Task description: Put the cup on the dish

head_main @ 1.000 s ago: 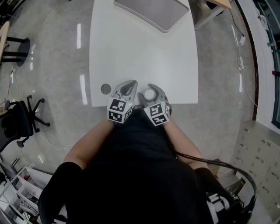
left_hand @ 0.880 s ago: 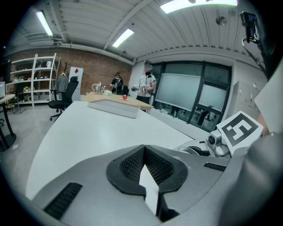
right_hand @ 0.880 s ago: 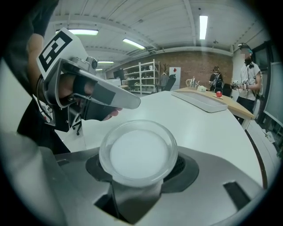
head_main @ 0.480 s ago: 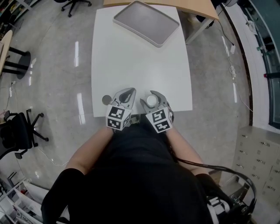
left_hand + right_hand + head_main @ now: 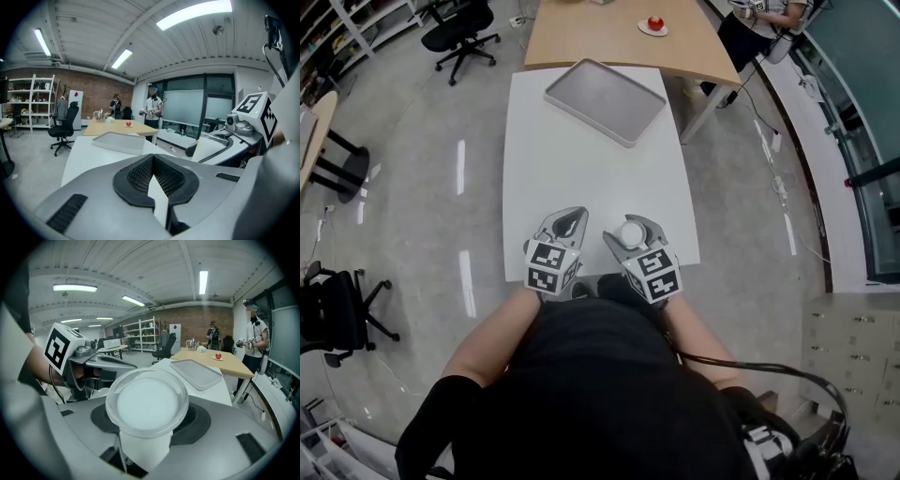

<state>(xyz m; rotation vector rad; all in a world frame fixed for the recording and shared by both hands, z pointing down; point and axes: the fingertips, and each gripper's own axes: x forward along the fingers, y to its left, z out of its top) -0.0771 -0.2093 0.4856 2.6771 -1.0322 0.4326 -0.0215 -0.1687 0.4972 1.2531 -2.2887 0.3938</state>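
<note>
From the head view, the left hand-held gripper (image 5: 569, 217) and the right hand-held gripper (image 5: 630, 227) sit side by side over the near edge of a white surface (image 5: 591, 169), just in front of the person's body. The right one holds a cup (image 5: 632, 233) with a pale round lid. A shallow grey tray (image 5: 605, 89) lies at the far end of the same surface, well apart from the cup, and beyond it stands a wooden table (image 5: 600, 37) carrying a small red thing on a plate (image 5: 654, 25). A black office chair (image 5: 459, 28) stands on the floor to the far left. In the left gripper view the jaws meet at their tips with nothing held between them — only the white surface shows through the gap between their dark pads, and the tray shows ahead. In the right gripper view the jaws are closed on the cup's white body below its rim; the cup stands upright, its clear lid filling the middle of the frame — the tray lies further off to the right.
</note>
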